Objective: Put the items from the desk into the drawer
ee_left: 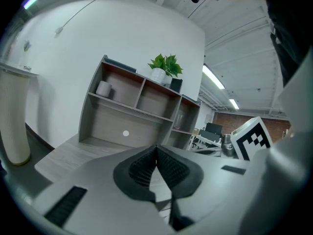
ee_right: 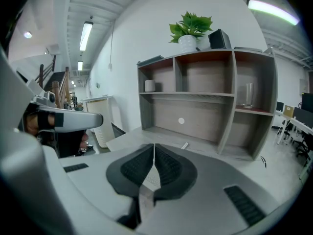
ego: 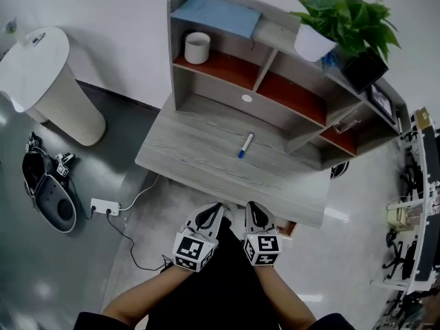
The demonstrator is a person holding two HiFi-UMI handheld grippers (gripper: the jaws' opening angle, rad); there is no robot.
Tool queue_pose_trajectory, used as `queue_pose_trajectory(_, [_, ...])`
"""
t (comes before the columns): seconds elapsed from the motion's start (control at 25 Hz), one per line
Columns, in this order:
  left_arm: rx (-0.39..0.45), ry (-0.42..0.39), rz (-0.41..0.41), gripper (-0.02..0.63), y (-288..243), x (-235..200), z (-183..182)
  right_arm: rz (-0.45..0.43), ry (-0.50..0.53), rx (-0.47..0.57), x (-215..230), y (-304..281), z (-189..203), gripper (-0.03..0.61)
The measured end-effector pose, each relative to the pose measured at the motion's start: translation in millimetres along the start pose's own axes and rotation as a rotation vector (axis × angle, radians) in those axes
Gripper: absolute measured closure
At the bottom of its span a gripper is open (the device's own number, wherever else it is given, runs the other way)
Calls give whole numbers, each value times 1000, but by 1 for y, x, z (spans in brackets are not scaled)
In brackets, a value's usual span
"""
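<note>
A white marker with a blue cap [ego: 245, 145] lies on the grey wooden desk [ego: 206, 157], near the middle; in the right gripper view the marker [ee_right: 185, 145] shows just past the jaws. My left gripper [ego: 212, 213] and right gripper [ego: 254, 210] hover side by side at the desk's near edge, well short of the marker. Both are shut with nothing between their jaws; in the gripper views the left gripper [ee_left: 156, 148] and the right gripper [ee_right: 154, 147] have their pads meeting at the tips. No drawer front is plainly visible.
A shelf unit [ego: 275, 81] stands on the desk's back, holding a white cup [ego: 197, 47], a blue sheet [ego: 216, 14], a potted plant [ego: 340, 23] and a black box [ego: 363, 69]. A white bin [ego: 48, 84], shoes [ego: 48, 191] and a power strip [ego: 104, 207] lie on the floor left.
</note>
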State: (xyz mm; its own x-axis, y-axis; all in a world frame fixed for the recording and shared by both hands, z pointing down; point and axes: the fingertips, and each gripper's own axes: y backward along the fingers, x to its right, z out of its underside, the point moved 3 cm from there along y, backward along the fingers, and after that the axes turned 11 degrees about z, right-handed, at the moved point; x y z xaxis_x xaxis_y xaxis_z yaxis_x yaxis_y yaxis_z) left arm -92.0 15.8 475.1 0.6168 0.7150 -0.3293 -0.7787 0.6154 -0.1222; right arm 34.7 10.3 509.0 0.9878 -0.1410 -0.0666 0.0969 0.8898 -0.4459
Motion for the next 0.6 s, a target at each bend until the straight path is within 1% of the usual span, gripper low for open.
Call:
queue_pose_trajectory(0.12, [-9,11,0,600,-6,-9,2,26,-3,-17,7,-17,2,557])
queue_pose_trajectory(0.24, [-16,-1,-5,600,-15,-21,-2,57,-5,-17,18,-38,-1,557])
queue_pose_trajectory(0.44, [-50,-3,-18,600,-27,-40,-4,78,-5,-31,33,-74,-6,557])
queue_pose_trajectory(0.6, [-30,16,-13,600,-38,-54,-12,97,-10,-54,46,-104,-6,557])
